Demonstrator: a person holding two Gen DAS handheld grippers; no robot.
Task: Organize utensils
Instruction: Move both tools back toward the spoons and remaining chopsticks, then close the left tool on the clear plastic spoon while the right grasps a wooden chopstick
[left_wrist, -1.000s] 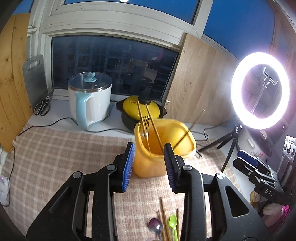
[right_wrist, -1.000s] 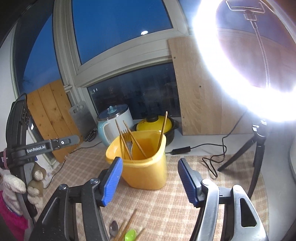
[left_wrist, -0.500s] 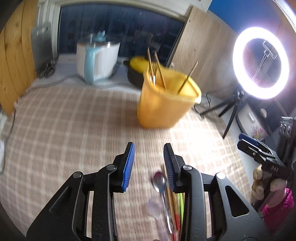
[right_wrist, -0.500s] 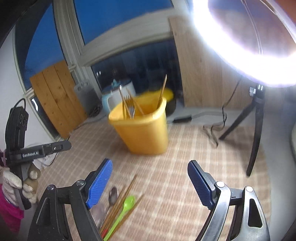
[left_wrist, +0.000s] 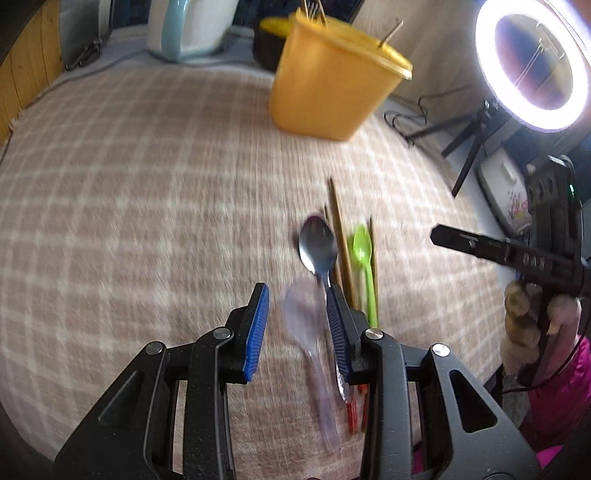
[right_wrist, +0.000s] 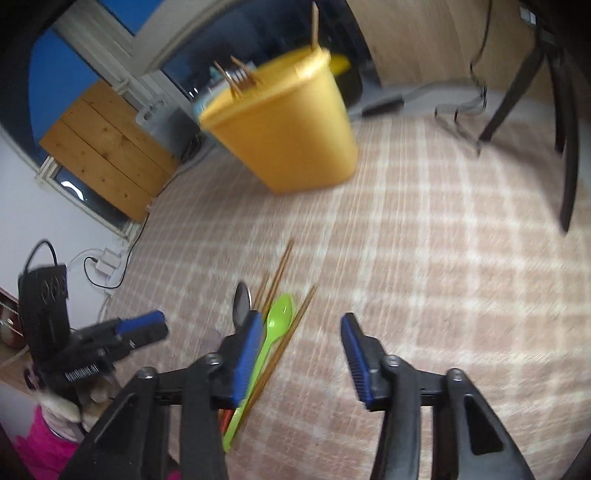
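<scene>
Loose utensils lie on the checked cloth: a metal spoon (left_wrist: 317, 243) (right_wrist: 242, 302), a green plastic spoon (left_wrist: 362, 251) (right_wrist: 280, 317), wooden chopsticks (left_wrist: 340, 229) (right_wrist: 280, 273) and a clear plastic spoon (left_wrist: 306, 321). My left gripper (left_wrist: 297, 328) hovers open over the clear spoon, its right finger above the metal spoon's handle. My right gripper (right_wrist: 301, 354) is empty, its jaws closing; the green spoon and one chopstick lie just inside its left finger. The yellow container (left_wrist: 332, 74) (right_wrist: 284, 122) behind holds a fork and chopsticks.
A white-and-blue kettle (left_wrist: 188, 26) and a dark pot (left_wrist: 269, 40) stand behind the container. A ring light (left_wrist: 532, 62) on a tripod (right_wrist: 532, 81) with cables is at the right. Wooden panels (right_wrist: 107, 147) line the left wall.
Both grippers have tipped downward and dropped toward the loose utensils; the container has slid up in both views. The right jaws stand narrower than half a second ago.
</scene>
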